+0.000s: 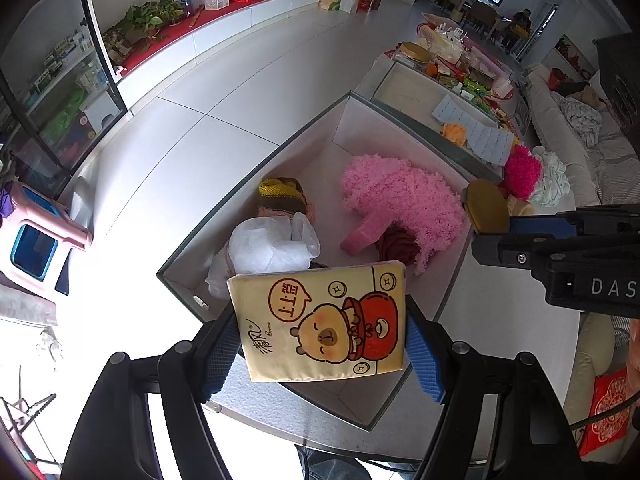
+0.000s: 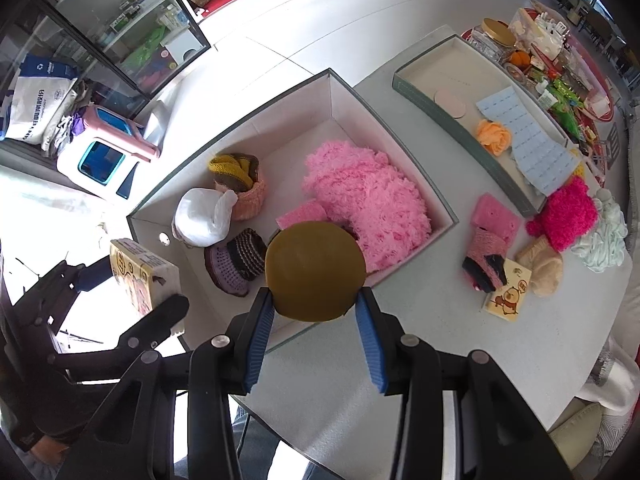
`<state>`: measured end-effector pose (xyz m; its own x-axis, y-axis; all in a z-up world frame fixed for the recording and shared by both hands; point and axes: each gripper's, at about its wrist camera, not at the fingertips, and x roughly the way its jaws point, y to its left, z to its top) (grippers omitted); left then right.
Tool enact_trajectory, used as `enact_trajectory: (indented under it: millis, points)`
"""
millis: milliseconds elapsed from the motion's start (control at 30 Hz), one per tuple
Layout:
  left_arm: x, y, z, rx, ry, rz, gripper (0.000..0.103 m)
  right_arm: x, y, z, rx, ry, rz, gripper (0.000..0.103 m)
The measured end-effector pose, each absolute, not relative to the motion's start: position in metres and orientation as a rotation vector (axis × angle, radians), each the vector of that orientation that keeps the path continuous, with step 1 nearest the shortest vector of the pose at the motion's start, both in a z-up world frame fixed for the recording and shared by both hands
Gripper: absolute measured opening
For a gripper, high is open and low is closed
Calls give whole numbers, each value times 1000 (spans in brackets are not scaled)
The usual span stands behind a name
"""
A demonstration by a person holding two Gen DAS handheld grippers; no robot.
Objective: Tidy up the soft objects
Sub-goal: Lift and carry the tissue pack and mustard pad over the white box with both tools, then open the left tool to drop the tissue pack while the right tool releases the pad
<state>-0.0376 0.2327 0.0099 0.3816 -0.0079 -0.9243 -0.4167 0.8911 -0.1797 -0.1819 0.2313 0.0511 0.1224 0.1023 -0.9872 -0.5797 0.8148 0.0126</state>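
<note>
Hanging over the near end of the white box (image 2: 332,96), the left tongs (image 1: 320,344) are clamped on a yellow tissue pack (image 1: 320,324), its long axis running across from pad to pad; the right tongs (image 2: 316,312) are clamped on an olive round pad (image 2: 315,270), which hovers over the box's near right part, just above the fluffy pink piece (image 2: 360,196); both loads sit above the box, so, as I judge it, the drop lies below the tongs, with the right pair further inside the rim; only the right wrist view shows the soft things left on the counter (image 2: 420,340), such as the magenta fluffy piece (image 2: 564,216) and a 2nd tissue pack (image 2: 508,294); the left wrist view shows the pack's printed face.
</note>
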Motion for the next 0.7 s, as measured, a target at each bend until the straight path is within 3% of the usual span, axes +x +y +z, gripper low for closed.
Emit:
enact_trajectory:
  millis: [300,500,533,567,600,667,700]
  points:
    - [-21,228,-11,-414,1210,263,75,-165,242,29,-429,1424,510,46]
    - [-12,222,-21,-396,1256,255,76,-158,246,18,-407,1473,526,53]
    - [-11,222,-22,-399,1269,260,76,-157,244,17,-388,1486,525,71]
    - [-10,222,-24,-409,1283,260,80,-156,242,16,-360,1493,532,97]
    - [-10,222,-26,-430,1296,250,88,-156,239,18,-327,1482,544,102]
    - [-10,222,-26,-454,1295,244,103,-154,234,24,-287,1452,560,103]
    - [-11,220,-24,-436,1285,262,103,-154,232,27,-275,1441,568,103]
